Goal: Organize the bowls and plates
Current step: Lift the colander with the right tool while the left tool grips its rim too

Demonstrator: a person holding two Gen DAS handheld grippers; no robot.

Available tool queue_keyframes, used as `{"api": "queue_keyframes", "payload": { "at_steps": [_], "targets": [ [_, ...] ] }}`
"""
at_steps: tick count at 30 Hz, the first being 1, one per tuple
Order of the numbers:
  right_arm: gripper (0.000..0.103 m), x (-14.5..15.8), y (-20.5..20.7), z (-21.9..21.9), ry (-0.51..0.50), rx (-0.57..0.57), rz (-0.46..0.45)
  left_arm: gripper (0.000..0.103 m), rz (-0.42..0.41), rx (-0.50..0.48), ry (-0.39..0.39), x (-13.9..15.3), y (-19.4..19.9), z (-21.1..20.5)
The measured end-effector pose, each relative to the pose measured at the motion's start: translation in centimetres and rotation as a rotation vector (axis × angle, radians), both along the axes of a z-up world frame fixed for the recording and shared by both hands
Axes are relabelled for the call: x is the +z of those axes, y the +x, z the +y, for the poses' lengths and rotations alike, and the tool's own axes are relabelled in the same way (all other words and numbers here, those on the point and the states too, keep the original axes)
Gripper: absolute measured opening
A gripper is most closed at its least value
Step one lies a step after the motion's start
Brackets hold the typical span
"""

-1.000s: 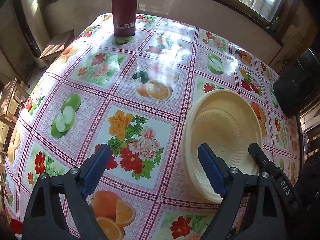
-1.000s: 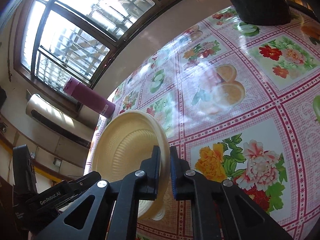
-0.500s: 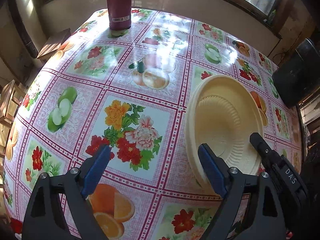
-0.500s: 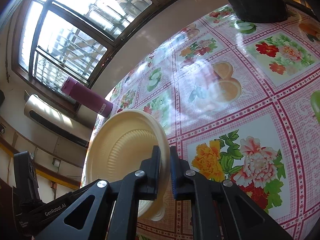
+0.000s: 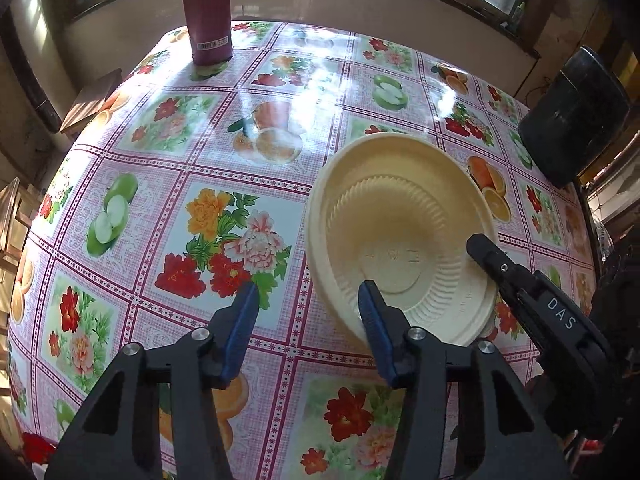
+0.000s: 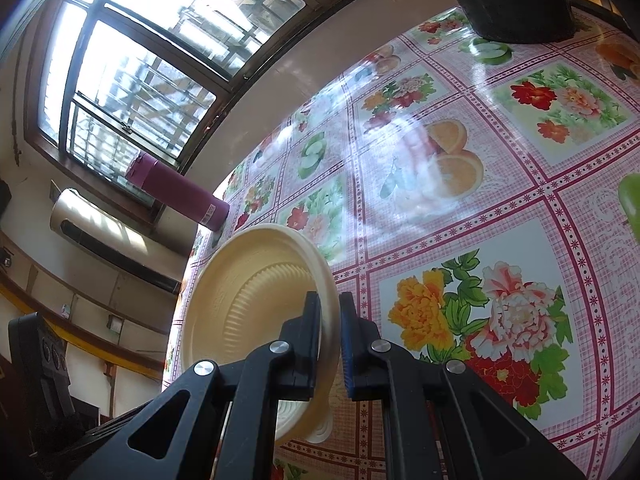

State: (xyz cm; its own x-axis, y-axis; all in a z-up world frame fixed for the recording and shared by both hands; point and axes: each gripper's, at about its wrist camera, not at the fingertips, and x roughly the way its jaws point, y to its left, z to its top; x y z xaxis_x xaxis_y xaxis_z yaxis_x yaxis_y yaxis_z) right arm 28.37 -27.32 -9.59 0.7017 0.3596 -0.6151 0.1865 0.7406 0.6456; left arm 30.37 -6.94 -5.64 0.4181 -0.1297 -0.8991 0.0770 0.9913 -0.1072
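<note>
Your right gripper (image 6: pixel 330 344) is clamped on the rim of the cream plate stack (image 5: pixel 400 232), lower right of the left-wrist frame, tilted w/ one edge on the table (image 5: pixel 200 152). Looks nested already; setting it flat is prob. what's left. Hollow side faces up-left; round, no long axis. Left gripper (image 5: pixel 306 328) closing, rim just inside its right finger, no squeeze yet.

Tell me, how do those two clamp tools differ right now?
The right gripper is shut on the rim of the cream bowl, holding it tilted; the left gripper grips nothing, and its jaws are closing. The right gripper's fingers sandwich the rim; of the left gripper's fingers, one is in front of the bowl, the other over the tablecloth. Both have black arms with blue pads.
</note>
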Motion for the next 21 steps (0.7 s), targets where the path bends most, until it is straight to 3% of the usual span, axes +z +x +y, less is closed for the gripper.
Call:
{"api": "queue_keyframes", "payload": {
  "at_steps": [10,17,21],
  "targets": [
    [0.009,0.2,-1.2,0.0,0.020,0.025,0.032,0.050,0.056,-0.034,-0.104,-0.6,-1.8,0.6],
    [0.009,-0.3,-5.5,-0.7,0.053,0.049,0.065,0.040,0.052,-0.079,-0.150,-0.4,-5.3,1.2],
    [0.009,0.5,-8.0,0.1,0.030,0.064,0.065,0.039,0.046,-0.094,-0.170,-0.2,-7.9,1.7]
  ]
}}
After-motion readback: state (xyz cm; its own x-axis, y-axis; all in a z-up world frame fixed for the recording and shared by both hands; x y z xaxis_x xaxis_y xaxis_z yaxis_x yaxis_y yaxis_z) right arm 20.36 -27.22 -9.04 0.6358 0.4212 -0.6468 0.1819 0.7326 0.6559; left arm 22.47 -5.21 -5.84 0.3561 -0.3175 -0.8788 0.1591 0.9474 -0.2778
